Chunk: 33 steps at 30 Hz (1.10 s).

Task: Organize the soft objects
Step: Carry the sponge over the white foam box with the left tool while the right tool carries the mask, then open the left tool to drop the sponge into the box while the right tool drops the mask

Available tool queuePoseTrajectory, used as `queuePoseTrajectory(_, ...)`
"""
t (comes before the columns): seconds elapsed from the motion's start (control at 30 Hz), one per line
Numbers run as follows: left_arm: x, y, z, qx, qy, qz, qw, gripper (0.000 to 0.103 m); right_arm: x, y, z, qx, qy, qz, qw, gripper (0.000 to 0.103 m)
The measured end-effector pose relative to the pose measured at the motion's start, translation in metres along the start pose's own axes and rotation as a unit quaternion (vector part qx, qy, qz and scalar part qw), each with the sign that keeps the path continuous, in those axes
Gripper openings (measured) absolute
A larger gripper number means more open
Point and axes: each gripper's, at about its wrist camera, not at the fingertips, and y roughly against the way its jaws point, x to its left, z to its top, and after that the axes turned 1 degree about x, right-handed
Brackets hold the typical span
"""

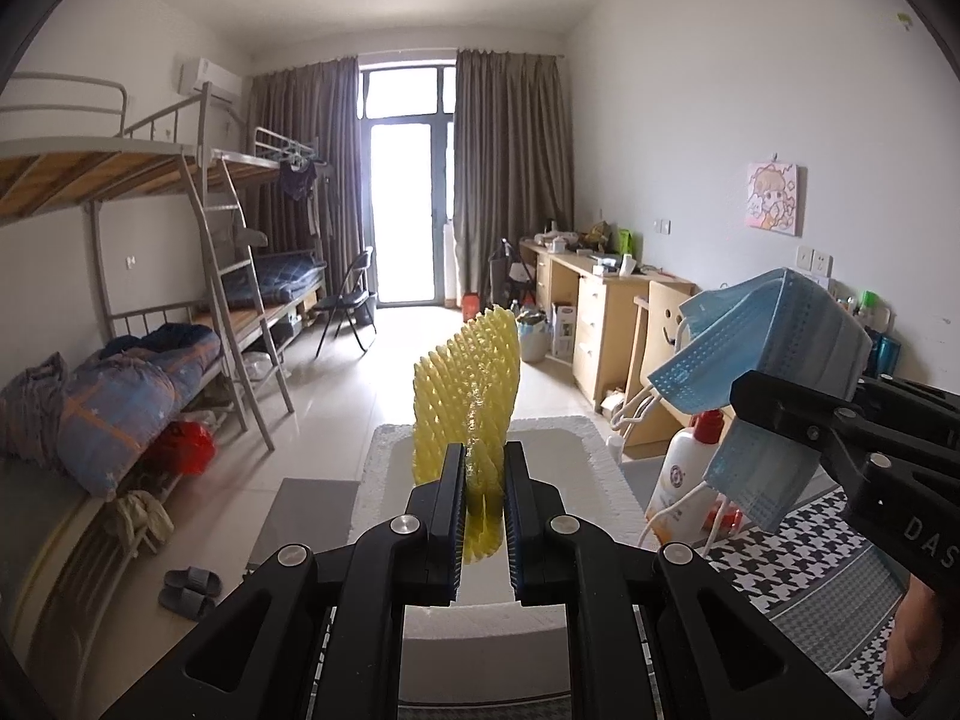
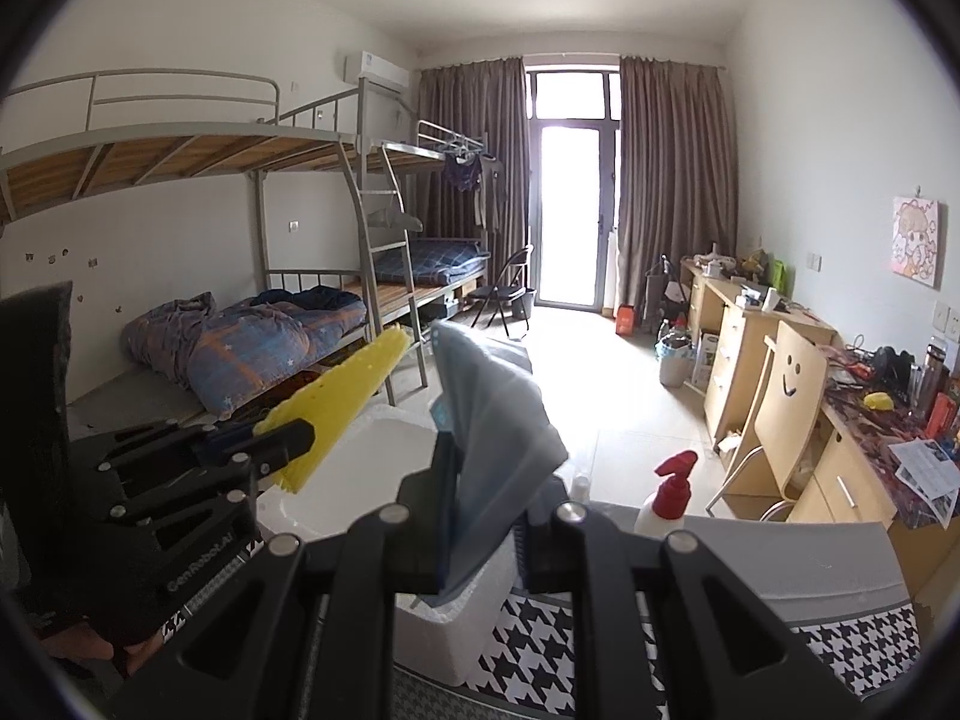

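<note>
bunk beds (image 1: 150,252) along the left wall, quilt (image 1: 132,402) on the lower bunk, slippers (image 1: 189,591) on the floor beside it. folding chair (image 1: 351,303) near the glass door (image 1: 402,204), curtains (image 1: 510,168) on both sides of it. left gripper (image 1: 485,468), clenched on a yellow foam net (image 1: 468,396); net stands upright between the pads, above a white foam box (image 1: 594,468). box sits at the edge of a houndstooth cloth (image 1: 840,564). lotion bottle (image 1: 684,480) with red pump, just right of the box. right gripper (image 2: 483,474), clenched on a bundle of blue masks (image 1: 774,348); bundle held in the air above the box's right side, ear loops hanging. desks (image 1: 606,312) along the right wall, cluttered; picture (image 1: 774,198) on the wall above.
</note>
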Motion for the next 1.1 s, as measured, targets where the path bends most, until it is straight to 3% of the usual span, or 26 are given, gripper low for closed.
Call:
queuePoseTrajectory(0.43, 0.002, -0.030, 0.005, 0.032, -0.004, 0.010, 0.9994, 0.012, -0.001, -0.020, 0.005, 0.006, -0.008, -0.005, 1.000, 0.020)
queuePoseTrajectory(0.8, 0.009, -0.062, -0.002, 0.080, 0.002, -0.020, 0.9966, 0.012, 0.001, -0.034, 0.008, 0.018, -0.005, -0.010, 1.000, 0.020)
queuePoseTrajectory(0.87, 0.009, -0.066, -0.003, 0.086, -0.001, -0.020, 0.9961, 0.016, 0.001, -0.036, 0.008, 0.020, -0.004, -0.011, 1.000, 0.020)
queuePoseTrajectory(0.97, 0.012, -0.070, -0.005, 0.097, 0.008, -0.017, 0.9951, 0.042, 0.000, -0.039, 0.009, 0.022, -0.007, -0.014, 1.000, 0.020)
queuePoseTrajectory(1.03, 0.015, -0.069, -0.005, 0.089, 0.011, -0.006, 0.9959, 0.068, 0.000, -0.039, 0.009, 0.025, -0.010, -0.014, 1.000, 0.020)
queuePoseTrajectory(1.1, 0.018, -0.063, -0.005, 0.077, 0.013, 0.004, 0.9969, 0.075, 0.000, -0.040, 0.010, 0.025, -0.008, -0.016, 1.000, 0.020)
